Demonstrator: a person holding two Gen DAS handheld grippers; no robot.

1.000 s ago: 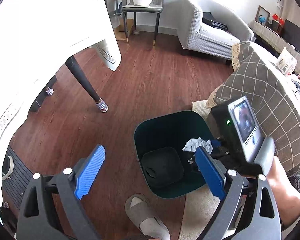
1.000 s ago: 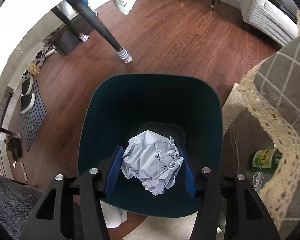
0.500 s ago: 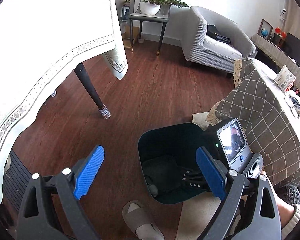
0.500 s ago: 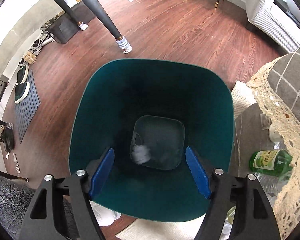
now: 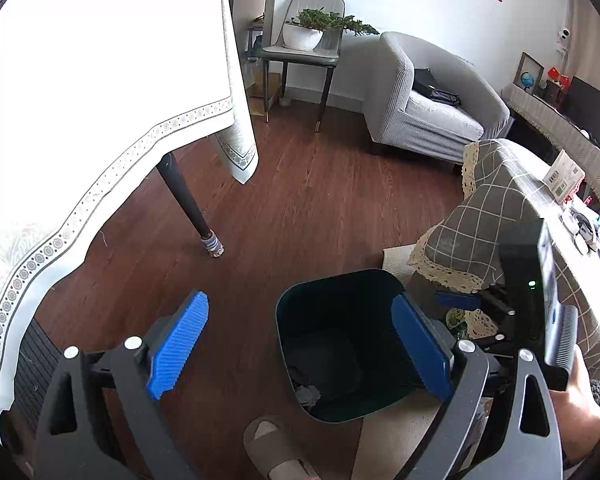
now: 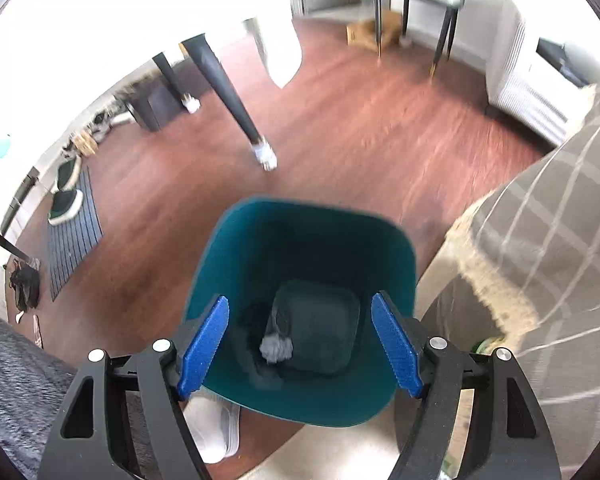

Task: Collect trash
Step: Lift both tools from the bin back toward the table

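A dark green trash bin (image 6: 236,256) stands on the wood floor; it also shows in the left wrist view (image 5: 332,292). A crumpled white paper ball (image 6: 276,349) lies at its bottom, also seen in the left wrist view (image 5: 307,394). My right gripper (image 6: 300,348) is open and empty above the bin's near rim. My left gripper (image 5: 300,344) is open and empty, higher up, to the left of the bin.
A white-clothed table (image 5: 100,80) with a dark leg (image 5: 188,208) stands to the left. A checked-cloth table (image 5: 500,220) is right of the bin, with a green bottle (image 5: 456,316) below it. A grey armchair (image 5: 432,96) and a slippered foot (image 5: 276,448) are in view.
My right gripper opened and dropped the paper ball into the bin, then rose. Both grippers have lifted away from the bin.
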